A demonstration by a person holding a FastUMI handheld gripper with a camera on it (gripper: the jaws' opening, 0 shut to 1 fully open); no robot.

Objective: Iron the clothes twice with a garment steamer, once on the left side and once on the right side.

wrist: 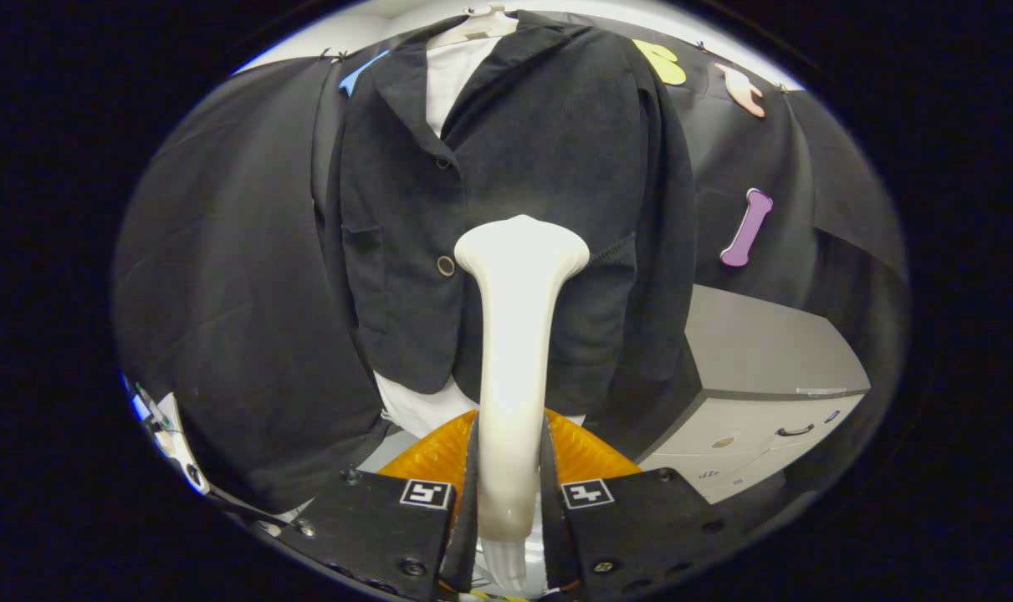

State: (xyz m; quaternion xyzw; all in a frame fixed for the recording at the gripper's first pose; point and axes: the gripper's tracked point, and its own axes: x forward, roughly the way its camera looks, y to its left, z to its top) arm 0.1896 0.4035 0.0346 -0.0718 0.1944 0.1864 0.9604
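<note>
At the far left, the black cloth wall [222, 251] of the booth hangs in soft folds, and near its lower edge a small patch of white and blue equipment [165, 426] shows, too small to make out. Just right of that, a dark jacket [506, 167] hangs on a pale hanger [477, 23] against the wall, over a white garment [454, 79] that shows at the open collar and again below the jacket's hem. The jacket's front carries a round button [446, 266] near its middle, and a smaller dark button [443, 163] sits higher up.

In the middle, the white garment steamer [514, 351] stands upright, its long handle rising from between the fingers and its flared head close to or against the jacket front, just right of the round button; whether it touches the cloth cannot be told. The gripper [510, 502] sits nearest, with its two black fingers [389, 518] narrowed onto the steamer's handle, one pressing on each side, so the jaws hold the steamer. Each finger bears a small square black-and-white marker. Behind the fingers, an orange ribbed part [585, 451] shows on either side of the handle.

To the right, beyond the jacket's sleeve, a grey cabinet [765, 376] stands against the wall, its drawers facing forward, one with a dark handle [795, 431].
</note>
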